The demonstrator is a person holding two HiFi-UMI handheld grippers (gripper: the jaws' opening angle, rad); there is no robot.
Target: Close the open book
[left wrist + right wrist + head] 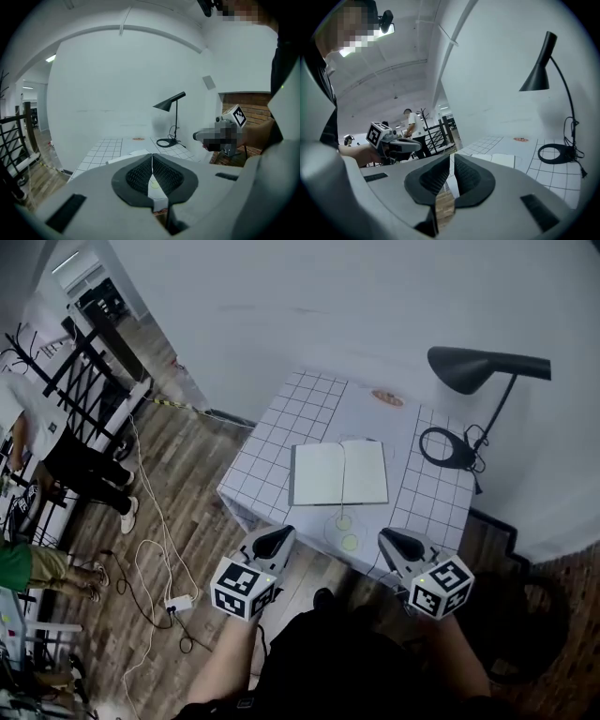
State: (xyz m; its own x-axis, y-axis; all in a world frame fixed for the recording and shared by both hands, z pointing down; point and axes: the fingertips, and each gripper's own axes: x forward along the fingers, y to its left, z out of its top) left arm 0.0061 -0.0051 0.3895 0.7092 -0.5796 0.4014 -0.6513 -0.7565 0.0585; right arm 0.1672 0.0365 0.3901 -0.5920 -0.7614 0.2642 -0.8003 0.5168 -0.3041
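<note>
- Right tool (452, 161), jaws closed, empty.
- Open book (499, 160) lies flat on the checked surface (555, 177), left of the black lamp (543, 70).
- Left tool (391, 143) further left of the lamp.

In the middle of my head view the table (262, 465) wears a white cloth ruled in a thin dark grid. The open book (319, 472) shows plain pale pages. Toward the top of the cloth I see a small orange oval mark (387, 397), and near its bottom edge two yellow-green dots (349, 542). The lamp (487, 367) at upper right is black all over — shade, stem, ring base. My left gripper (277, 538) and right gripper (394, 540) are grey with black pads and black-and-white square markers. The floor (187, 512) at left is brown planks and the wall (328, 296) is white.
</note>
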